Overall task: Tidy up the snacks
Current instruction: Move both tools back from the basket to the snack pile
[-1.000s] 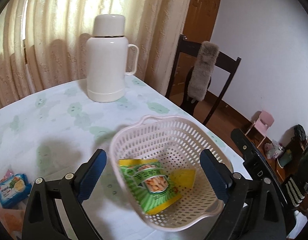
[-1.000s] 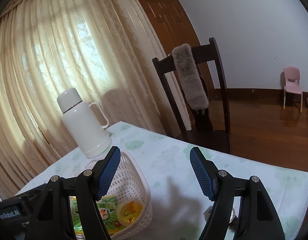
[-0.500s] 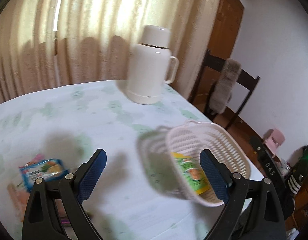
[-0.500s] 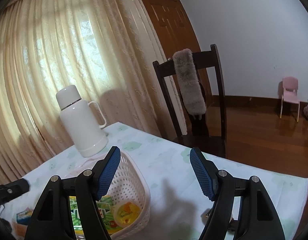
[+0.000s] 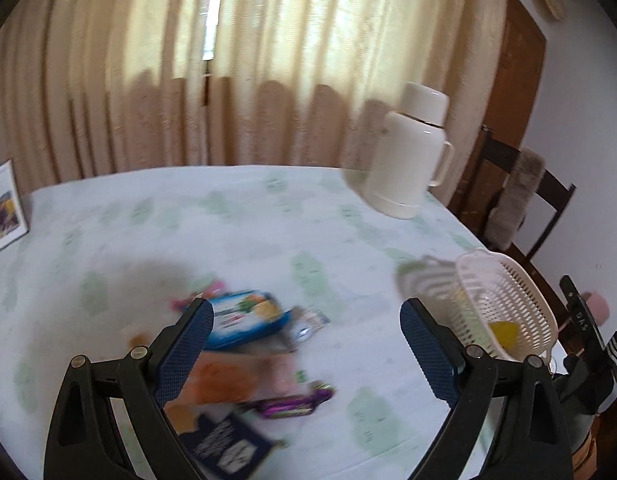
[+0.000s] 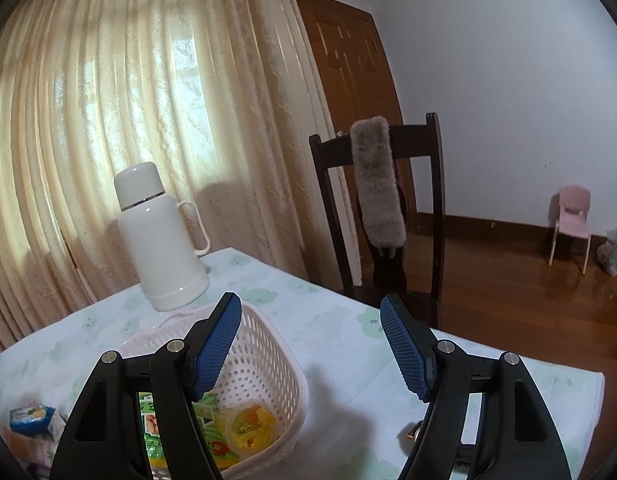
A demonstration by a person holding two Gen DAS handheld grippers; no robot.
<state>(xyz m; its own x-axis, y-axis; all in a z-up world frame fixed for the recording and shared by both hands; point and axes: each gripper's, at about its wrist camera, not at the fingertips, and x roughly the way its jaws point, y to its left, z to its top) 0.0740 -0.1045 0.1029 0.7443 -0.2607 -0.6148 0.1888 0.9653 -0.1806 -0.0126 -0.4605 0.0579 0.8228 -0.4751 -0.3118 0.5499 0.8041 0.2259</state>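
The left tongs (image 5: 304,344) stand wide and hold nothing, above a blurred heap of loose snacks on the desk (image 5: 236,224): a blue packet (image 5: 244,318), a purple wrapper (image 5: 296,398), a dark packet (image 5: 228,446); the pink basket (image 5: 508,300) sits well apart to the right, near the desk's edge; the right tongs (image 6: 308,344) also stand wide and empty, above the basket (image 6: 264,360), which holds a green packet (image 6: 154,432) and a yellow jelly cup (image 6: 250,428); a white thermos (image 6: 160,236) stands just beyond it.
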